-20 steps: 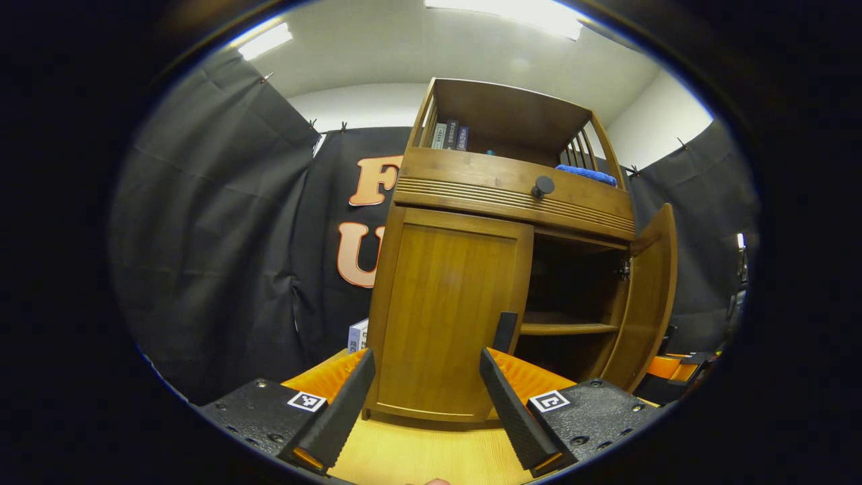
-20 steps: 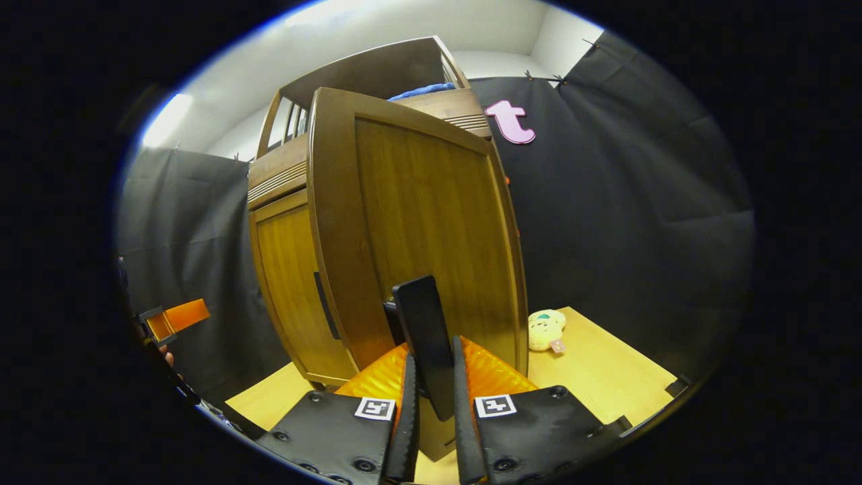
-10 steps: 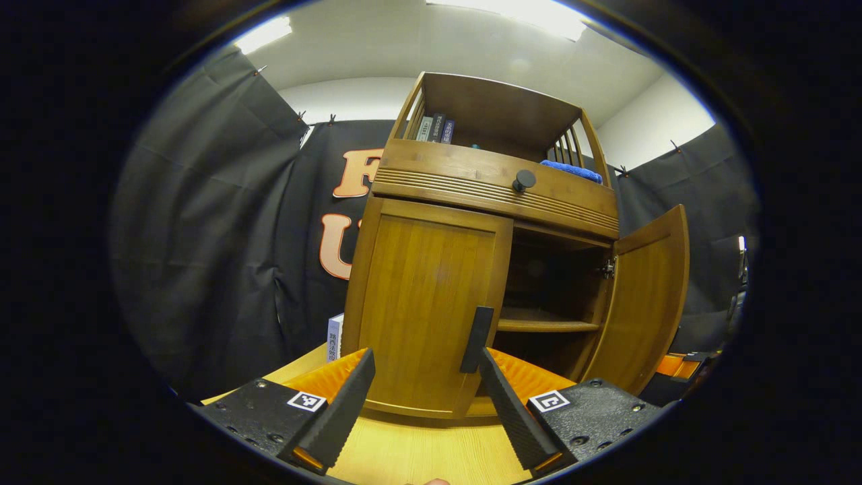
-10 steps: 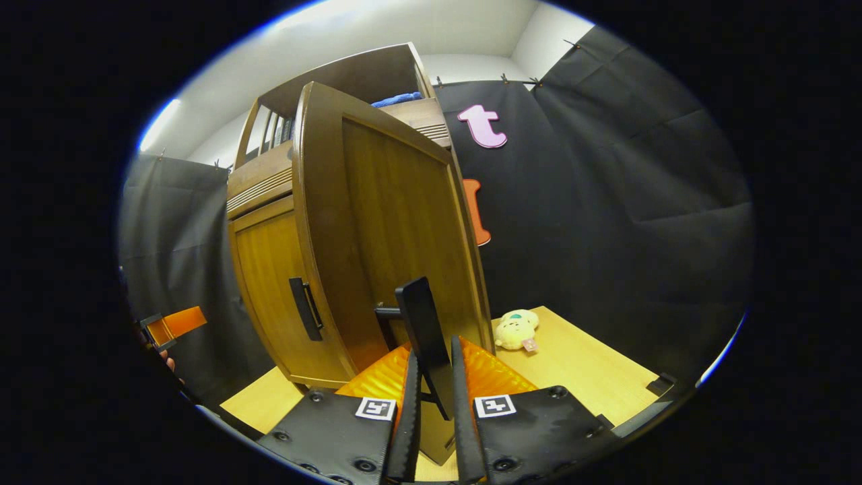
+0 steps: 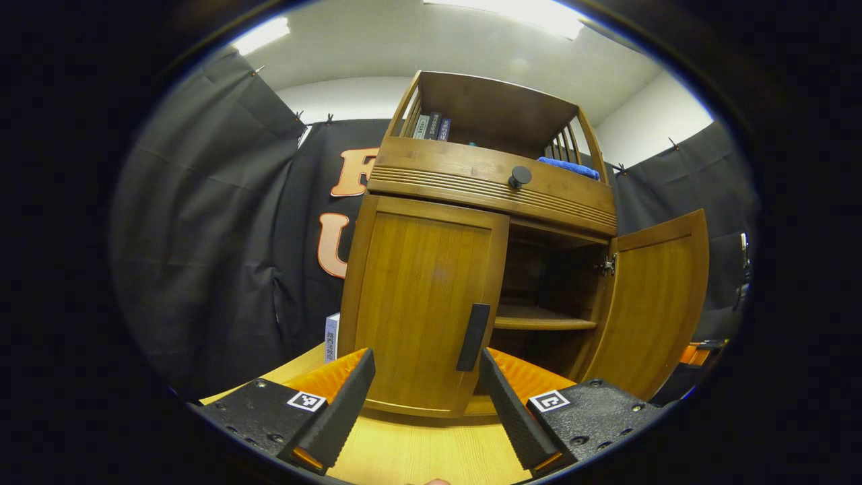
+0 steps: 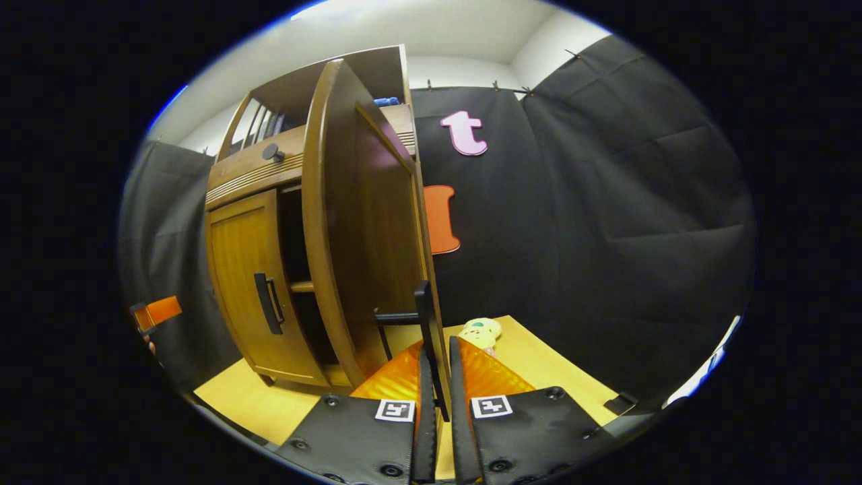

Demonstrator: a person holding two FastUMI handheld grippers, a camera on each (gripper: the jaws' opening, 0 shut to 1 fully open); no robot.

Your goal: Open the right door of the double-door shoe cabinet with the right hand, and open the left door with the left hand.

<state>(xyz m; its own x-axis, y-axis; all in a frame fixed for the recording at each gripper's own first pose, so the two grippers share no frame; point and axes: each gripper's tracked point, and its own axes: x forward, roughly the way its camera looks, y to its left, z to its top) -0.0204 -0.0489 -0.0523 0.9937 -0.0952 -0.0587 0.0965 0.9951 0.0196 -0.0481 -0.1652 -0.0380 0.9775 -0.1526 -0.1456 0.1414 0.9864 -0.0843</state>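
The wooden shoe cabinet (image 5: 491, 182) stands on the table. Its left door (image 5: 421, 296) is closed, with a black handle (image 5: 473, 328) at its right edge. My left gripper (image 5: 426, 364) is open just in front of that door, apart from the handle. The right door (image 6: 357, 222) stands swung wide open. My right gripper (image 6: 438, 364) is shut on the right door's black handle (image 6: 424, 316). In the left gripper view the open right door (image 5: 656, 303) shows its inner face, with the right gripper (image 5: 693, 353) beyond its lower edge. The left gripper (image 6: 151, 313) shows at the left edge of the right gripper view.
A plush toy (image 6: 479, 331) lies on the table (image 6: 552, 357) behind the open right door. A small box (image 5: 331, 337) stands left of the cabinet. Books (image 5: 431, 126) and a blue cloth (image 5: 569, 167) sit on top. A round knob (image 5: 519, 176) is on the drawer.
The right door has swung much farther open, drawn by my right gripper on its handle. The left gripper has shifted so the left door's handle sits more between its fingers.
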